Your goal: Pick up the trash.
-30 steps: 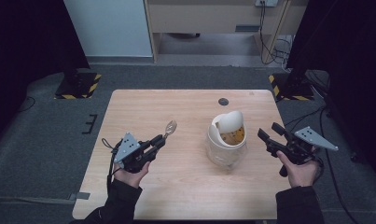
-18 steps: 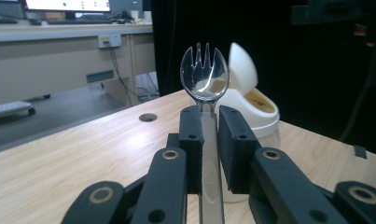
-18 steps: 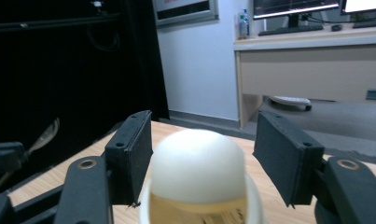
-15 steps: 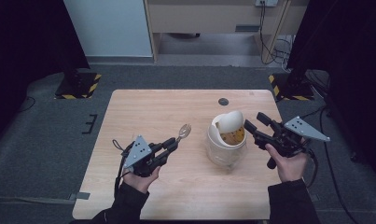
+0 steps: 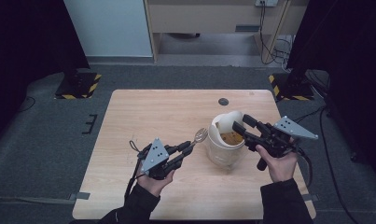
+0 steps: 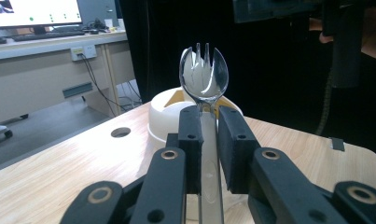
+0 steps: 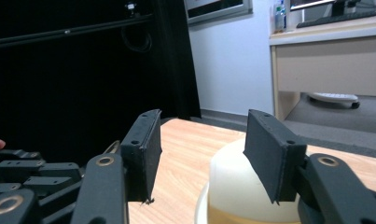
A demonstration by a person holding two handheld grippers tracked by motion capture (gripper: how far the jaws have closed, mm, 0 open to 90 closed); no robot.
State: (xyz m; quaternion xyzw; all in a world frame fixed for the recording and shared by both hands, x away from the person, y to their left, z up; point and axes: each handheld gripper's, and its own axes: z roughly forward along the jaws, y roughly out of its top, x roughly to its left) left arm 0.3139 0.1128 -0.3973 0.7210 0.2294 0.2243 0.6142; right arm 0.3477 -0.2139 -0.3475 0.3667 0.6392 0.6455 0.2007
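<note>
From the high view, the left claw is gripping a clear plastic spork, its head sitting just beside a cream tub on the bench; the right claw is hovering wide over the tub's rim. In the left gripper view, the spork is standing upright, its handle pinched between the jaws. In the right gripper view, the right claw is gaping wide above the tub.

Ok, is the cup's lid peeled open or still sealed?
Open. In the high view the cup's white lid stands folded up at the far rim, and orange-brown contents show inside.
</note>
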